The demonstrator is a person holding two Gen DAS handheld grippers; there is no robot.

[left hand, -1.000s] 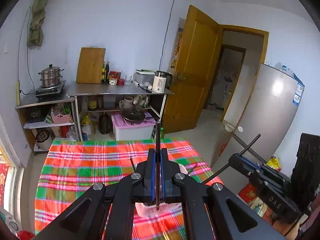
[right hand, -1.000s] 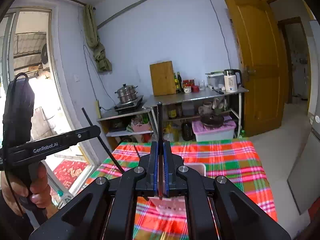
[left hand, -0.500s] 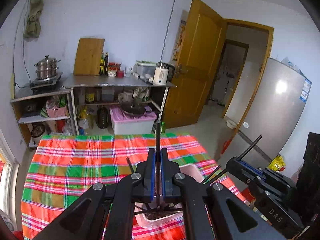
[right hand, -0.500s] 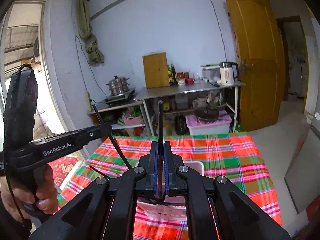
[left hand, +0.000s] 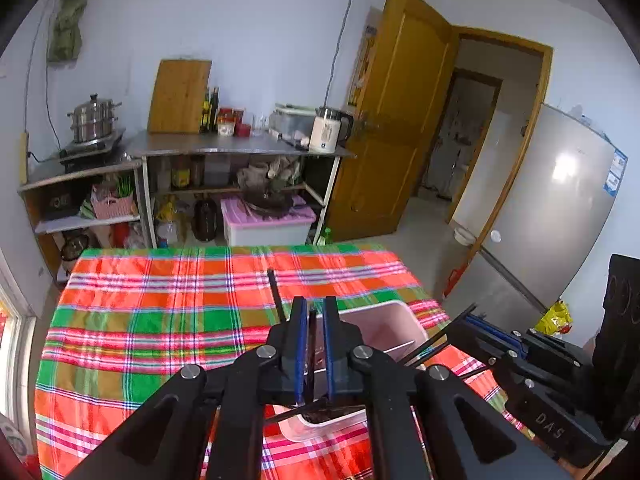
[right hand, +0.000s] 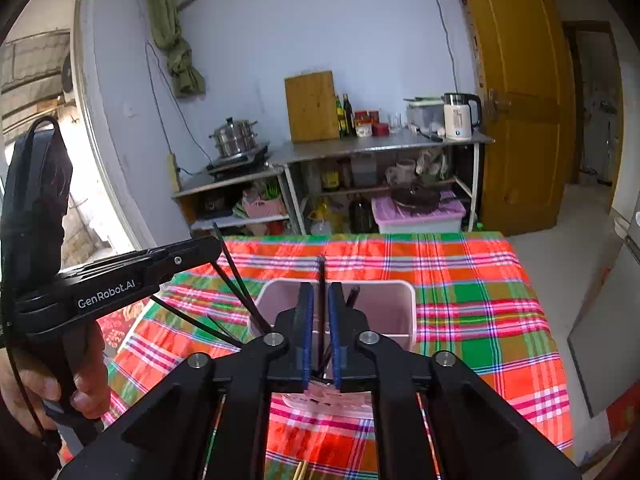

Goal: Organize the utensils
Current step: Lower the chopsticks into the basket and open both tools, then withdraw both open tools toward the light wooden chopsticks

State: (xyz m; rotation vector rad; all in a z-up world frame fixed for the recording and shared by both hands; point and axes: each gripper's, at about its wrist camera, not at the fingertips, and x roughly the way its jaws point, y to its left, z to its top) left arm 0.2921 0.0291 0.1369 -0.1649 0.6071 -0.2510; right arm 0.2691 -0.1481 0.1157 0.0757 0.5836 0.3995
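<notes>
A thin, straight black chopstick (right hand: 321,280) is seen standing nearly upright in the narrow gap between the blue-padded jaws of the right gripper (right hand: 321,330); its tip rises above them and its lower end reaches down into a pale pink plastic bin (right hand: 394,312). These jaws are opening, and daylight shows on both sides of the stick, so it is no longer pinched. A second black chopstick (left hand: 311,344) is seen in the slim gap of the left gripper (left hand: 311,346), whose jaws are likewise opening; whether the pads still press on it cannot be told. More black chopsticks (right hand: 240,284) are leaned against the bin's left rim, fanned outward at a slant, and dark sticks lie in its bottom. The bin is rectangular with rounded corners and rests on a table covered by an orange, green and pink plaid cloth (left hand: 160,312), towards the near right part in the left wrist view. The left gripper's handle is held by a hand (right hand: 52,388) at the lower left of the right wrist view. Beyond the table, a metal shelf (right hand: 380,144) is set against the wall.
</notes>
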